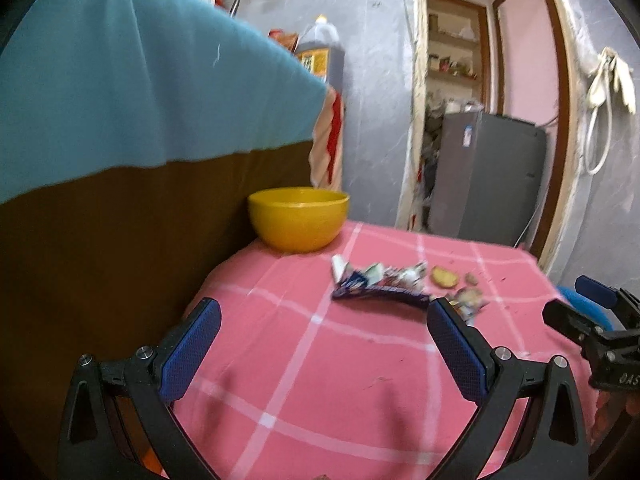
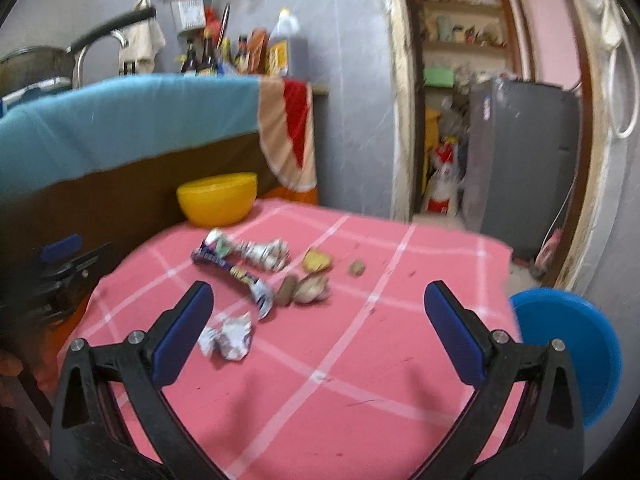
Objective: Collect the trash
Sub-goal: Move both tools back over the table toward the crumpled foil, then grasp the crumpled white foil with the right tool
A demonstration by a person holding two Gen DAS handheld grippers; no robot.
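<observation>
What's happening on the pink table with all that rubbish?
A person is about to tidy up with a claw in each hand. The left claw and right claw are both open and hold nothing. Wrappers, crumpled paper and food scraps lie on the pink tablecloth, near a yellow bowl.

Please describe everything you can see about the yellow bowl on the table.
The yellow bowl is round, deep and plain, apparently plastic with a slight shine. It stands upright on the pink checked tablecloth, at the far corner, close to the brown furniture with the teal cloth. Its inside is not visible. No trash and no gripper touches it.
</observation>
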